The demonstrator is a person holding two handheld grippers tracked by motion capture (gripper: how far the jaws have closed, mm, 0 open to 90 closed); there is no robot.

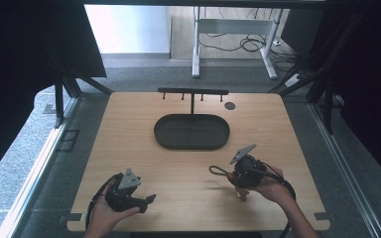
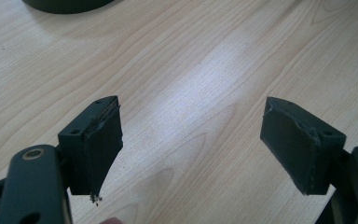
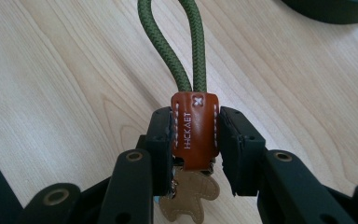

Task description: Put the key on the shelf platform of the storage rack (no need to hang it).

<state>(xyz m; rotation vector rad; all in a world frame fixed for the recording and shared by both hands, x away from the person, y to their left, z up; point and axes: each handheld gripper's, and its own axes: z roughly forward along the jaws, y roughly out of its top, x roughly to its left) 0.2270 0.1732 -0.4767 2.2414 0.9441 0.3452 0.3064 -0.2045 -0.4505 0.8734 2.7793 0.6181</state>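
My right gripper (image 3: 195, 135) is shut on the brown leather tab (image 3: 194, 130) of a keychain. Its green cord loop (image 3: 172, 37) sticks out past the jaws, and a tan leather figure (image 3: 189, 196) hangs below them. In the high view the right gripper (image 1: 239, 179) sits at the table's front right, with the cord loop (image 1: 218, 171) pointing left. My left gripper (image 1: 146, 202) rests at the front left, held in a hand. Its jaws stand wide apart in the left gripper view (image 2: 191, 140), with bare wood between them.
A dark oval tray (image 1: 192, 131) lies at the middle of the wooden table (image 1: 129, 139). Behind it stands a black T-shaped rack with pegs (image 1: 192, 92). A small dark disc (image 1: 229, 105) sits at the back right. The tray's edge (image 3: 335, 11) shows at the upper right of the right gripper view.
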